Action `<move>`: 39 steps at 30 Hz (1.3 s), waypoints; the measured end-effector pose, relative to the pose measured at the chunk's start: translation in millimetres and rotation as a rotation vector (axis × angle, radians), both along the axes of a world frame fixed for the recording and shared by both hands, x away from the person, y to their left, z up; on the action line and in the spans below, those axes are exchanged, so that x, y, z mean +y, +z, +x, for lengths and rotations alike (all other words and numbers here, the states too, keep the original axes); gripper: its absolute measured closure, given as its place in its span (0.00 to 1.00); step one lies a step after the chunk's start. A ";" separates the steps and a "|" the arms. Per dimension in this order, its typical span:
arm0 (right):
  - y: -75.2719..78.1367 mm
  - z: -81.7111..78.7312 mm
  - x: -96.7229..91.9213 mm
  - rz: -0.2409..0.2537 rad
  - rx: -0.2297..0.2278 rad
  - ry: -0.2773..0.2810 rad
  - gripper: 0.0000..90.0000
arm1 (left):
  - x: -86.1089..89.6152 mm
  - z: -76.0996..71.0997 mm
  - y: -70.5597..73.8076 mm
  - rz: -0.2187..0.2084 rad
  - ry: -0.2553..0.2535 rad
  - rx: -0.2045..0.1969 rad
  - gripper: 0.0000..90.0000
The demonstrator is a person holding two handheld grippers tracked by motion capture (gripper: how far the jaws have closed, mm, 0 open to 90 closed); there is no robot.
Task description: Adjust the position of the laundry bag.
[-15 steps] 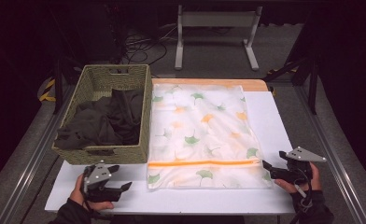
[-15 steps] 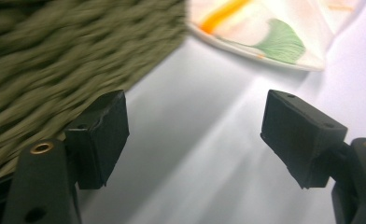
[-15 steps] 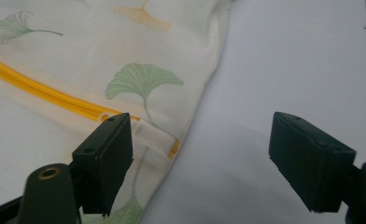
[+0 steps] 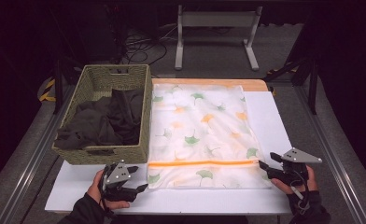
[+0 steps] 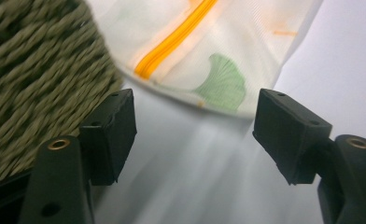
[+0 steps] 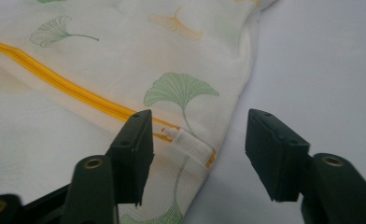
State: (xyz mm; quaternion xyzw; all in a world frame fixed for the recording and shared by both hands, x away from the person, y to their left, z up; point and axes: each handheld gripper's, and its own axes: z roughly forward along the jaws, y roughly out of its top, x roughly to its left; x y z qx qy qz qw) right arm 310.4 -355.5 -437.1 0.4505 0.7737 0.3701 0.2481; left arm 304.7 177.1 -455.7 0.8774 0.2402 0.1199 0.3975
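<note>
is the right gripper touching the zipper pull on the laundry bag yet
Apart. In the right gripper view the right gripper has its fingers open, and the white zipper pull of the laundry bag lies between them with fabric visible either side.

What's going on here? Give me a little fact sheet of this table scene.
Laundry bag: white mesh bag with ginkgo leaves, flat on the table
Zipper: orange zipper, pull tab at its right end
Basket: woven basket left of the bag, holding dark clothes
Left gripper: open, near the bag's left corner
Right gripper: open, at the pull tab
</note>
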 end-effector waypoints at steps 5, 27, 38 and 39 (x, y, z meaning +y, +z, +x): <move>-1.0 1.8 1.3 -0.001 0.016 0.010 0.66 | -24.8 7.8 3.8 0.005 -0.077 0.008 0.39; -15.5 12.7 3.3 -0.012 0.116 0.020 0.60 | -64.6 30.0 -5.7 0.079 -0.211 0.058 0.60; -14.4 7.6 2.2 0.015 0.128 0.049 0.89 | -59.8 32.6 -5.6 0.075 -0.216 0.066 1.00; -14.5 7.1 1.1 0.029 0.135 0.045 0.89 | -59.8 32.4 -5.6 0.073 -0.211 0.069 1.00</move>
